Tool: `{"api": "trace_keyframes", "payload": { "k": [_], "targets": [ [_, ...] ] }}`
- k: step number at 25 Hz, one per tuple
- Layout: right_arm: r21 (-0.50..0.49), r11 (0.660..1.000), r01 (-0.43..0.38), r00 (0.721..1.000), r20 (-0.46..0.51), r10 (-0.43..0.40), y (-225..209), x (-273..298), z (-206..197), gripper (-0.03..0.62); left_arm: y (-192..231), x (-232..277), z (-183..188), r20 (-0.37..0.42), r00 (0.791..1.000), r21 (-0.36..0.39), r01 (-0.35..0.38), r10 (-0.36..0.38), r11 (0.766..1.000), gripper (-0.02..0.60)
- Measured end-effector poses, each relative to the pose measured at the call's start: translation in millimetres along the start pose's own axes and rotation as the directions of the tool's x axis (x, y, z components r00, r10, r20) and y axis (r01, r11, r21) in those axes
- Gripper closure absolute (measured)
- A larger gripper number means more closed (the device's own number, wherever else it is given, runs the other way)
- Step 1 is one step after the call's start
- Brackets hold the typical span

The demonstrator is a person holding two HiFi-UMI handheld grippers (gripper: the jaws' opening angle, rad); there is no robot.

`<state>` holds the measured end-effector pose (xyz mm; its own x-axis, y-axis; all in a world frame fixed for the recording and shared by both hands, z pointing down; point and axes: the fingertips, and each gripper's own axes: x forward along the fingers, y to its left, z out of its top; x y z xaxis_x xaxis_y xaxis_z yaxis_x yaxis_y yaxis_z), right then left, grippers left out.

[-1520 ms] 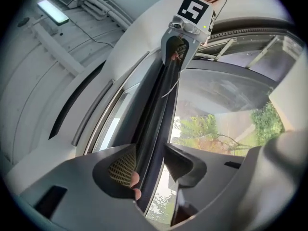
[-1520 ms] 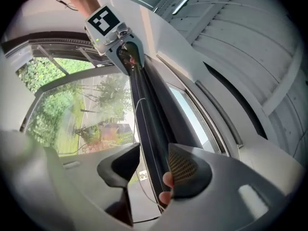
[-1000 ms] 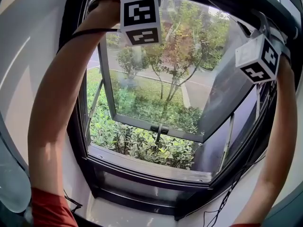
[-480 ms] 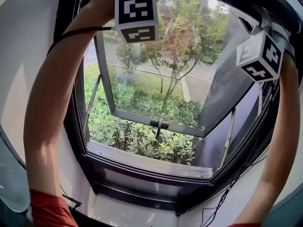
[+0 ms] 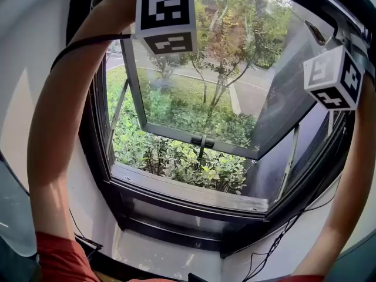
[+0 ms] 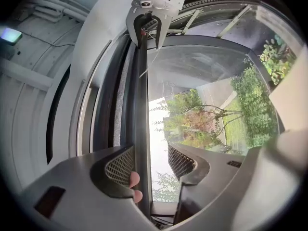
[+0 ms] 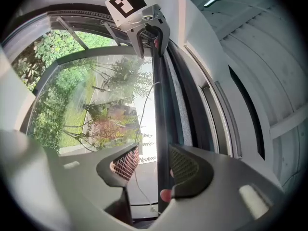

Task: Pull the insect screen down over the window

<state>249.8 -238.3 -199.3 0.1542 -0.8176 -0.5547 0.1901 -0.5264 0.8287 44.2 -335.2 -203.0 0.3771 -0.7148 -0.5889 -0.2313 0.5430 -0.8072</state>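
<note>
Head view: both arms reach up to the top of the window. The left gripper (image 5: 166, 16) and right gripper (image 5: 333, 78) show only their cubes; the jaws are cut off above. No mesh covers the opening, so the screen looks fully rolled up at the top. The sash (image 5: 200, 140) is swung outward over the sill (image 5: 188, 190). To do this step well, probably close both claws on the bar first, then pull straight down w/ both sides level so the bar doesn't skew in its tracks. The outward sash may foul the screen low down, so watch that.

Left gripper view: the jaws are apart, approx. 1 bar-width of spare gap. The dark bar (image 6: 140, 105) runs between them, hard against the left pad and clear of the right pad, so it is touched but not clamped. Fingertips (image 6: 134, 179) show beside the left jaw. The right gripper sits further along the same bar.

Right gripper view: same picture mirrored. The jaws are apart, w/ the bar against the right pad and daylight between it and the left pad. No grip yet. The left gripper is at the bar's far end, also astride it.
</note>
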Motion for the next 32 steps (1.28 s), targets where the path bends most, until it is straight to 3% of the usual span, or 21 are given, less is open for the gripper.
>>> {"api": "trace_keyframes", "payload": {
  "k": [18, 32],
  "targets": [
    [0.032, 0.998, -0.048, 0.998, 0.029, 0.048, 51, -41, 5, 0.391, -51, -45, 7, 0.075, 0.995, -0.028, 0.064, -0.061, 0.998, 0.360],
    [0.064, 0.990, -0.122, 0.991, 0.061, 0.118, 109, -83, 14, 0.390, -108, -92, 8, 0.098, 0.983, -0.037, 0.162, -0.158, 0.986, 0.362]
  ]
}}
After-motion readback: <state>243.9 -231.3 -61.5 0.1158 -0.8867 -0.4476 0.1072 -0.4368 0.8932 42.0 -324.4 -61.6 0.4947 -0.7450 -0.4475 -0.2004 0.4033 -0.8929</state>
